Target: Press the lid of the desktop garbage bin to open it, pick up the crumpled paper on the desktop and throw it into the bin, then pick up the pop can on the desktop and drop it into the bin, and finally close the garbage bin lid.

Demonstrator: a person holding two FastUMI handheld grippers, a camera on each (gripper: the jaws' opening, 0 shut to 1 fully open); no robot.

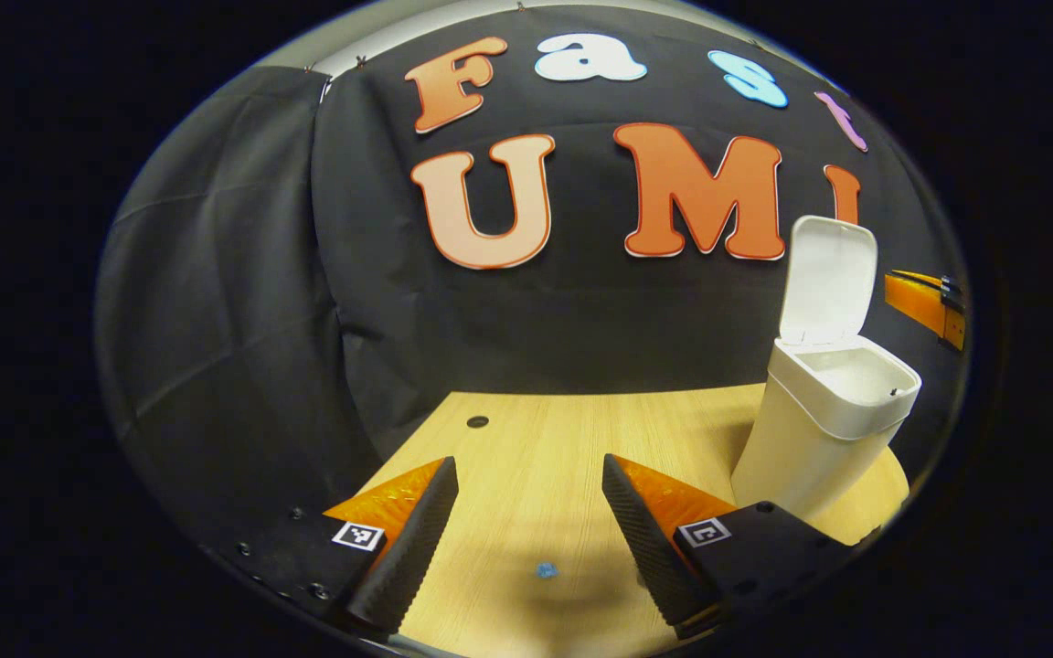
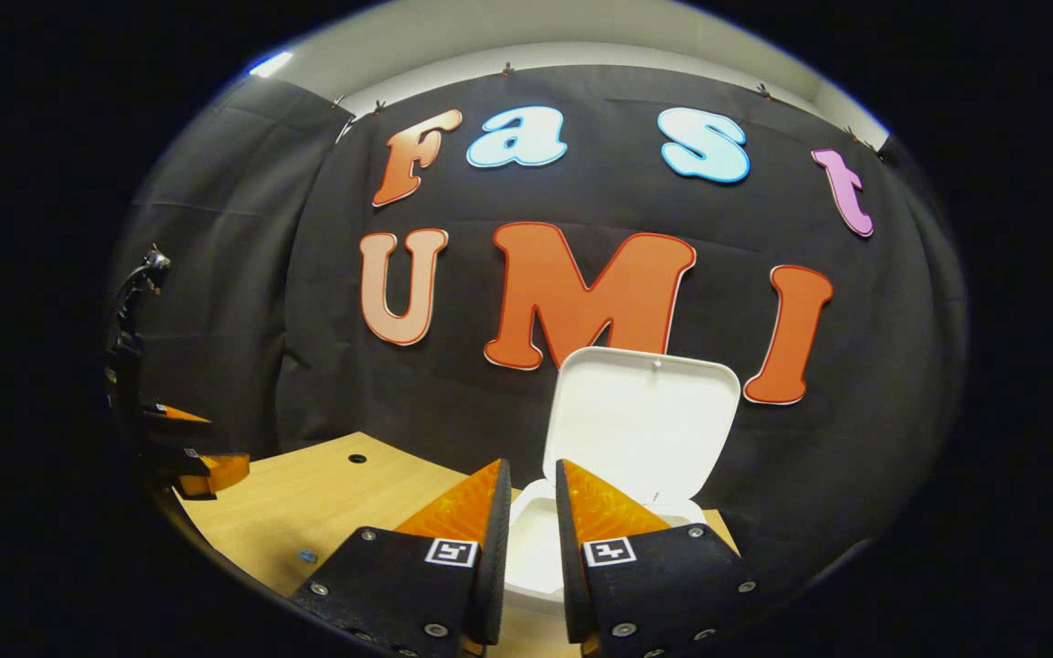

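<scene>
Garbage bin (image 2: 536, 548): it stood on the worktop (image 1: 536, 457) directly under my right tool, lid (image 2: 641, 425) tipped up and back against the booth wall, mouth open.
Right tool (image 2: 531, 539): my fingers were nearly together with a narrow gap and nothing between them; I held it over the bin's opening, which I judged a pose for dropping or just after.
Left tool (image 1: 526, 535): fingers wide apart, empty, low over bare worktop, bin (image 1: 824, 429) off to its right.
Blue speck (image 1: 546, 571): a small fleck lay on the worktop between my left fingers.
Paper and can: I saw neither on the worktop; probably already inside.
Next, I judged: close the lid.
</scene>
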